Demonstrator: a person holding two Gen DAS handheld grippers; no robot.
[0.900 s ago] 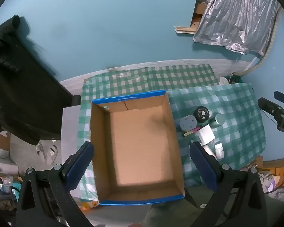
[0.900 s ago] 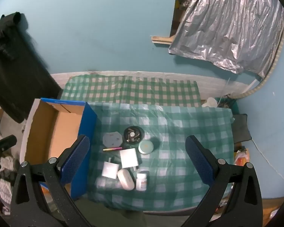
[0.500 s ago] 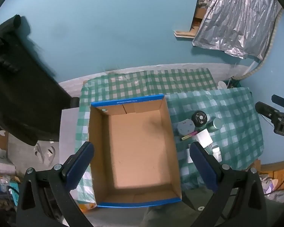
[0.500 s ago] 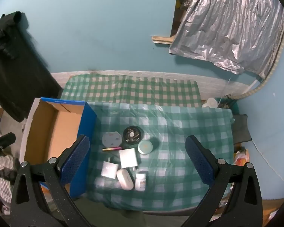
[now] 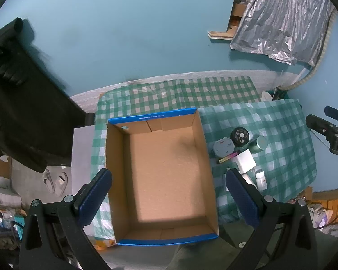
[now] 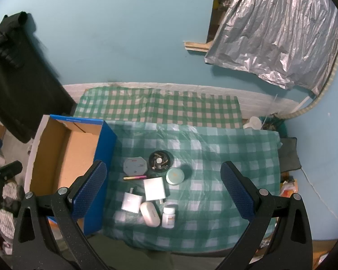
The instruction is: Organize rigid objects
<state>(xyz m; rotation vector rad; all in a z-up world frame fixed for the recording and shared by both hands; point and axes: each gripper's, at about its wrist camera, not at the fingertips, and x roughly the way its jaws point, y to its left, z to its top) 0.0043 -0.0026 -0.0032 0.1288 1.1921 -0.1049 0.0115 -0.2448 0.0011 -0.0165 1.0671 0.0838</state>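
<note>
Cardboard box (image 5: 164,180) with blue rim, small objects (image 6: 153,184) clustered beside it

From high above, the cardboard box (image 5: 166,175) is looked down into by the left wrist view. The checkered cloth (image 6: 214,157) to its right is faced downward from a similar height by the right wrist view. Box and cloth are shared by both.

blue-edged brown cardboard box (image 5: 162,175): matt, rough inside
green-checked plastic cloth (image 6: 214,157): glossy, wrinkled
white oval plastic case (image 6: 149,214): smooth
crumpled silver foil sheet (image 6: 275,36): shiny
fingers (image 6: 89,190): blue, textured pads
</note>
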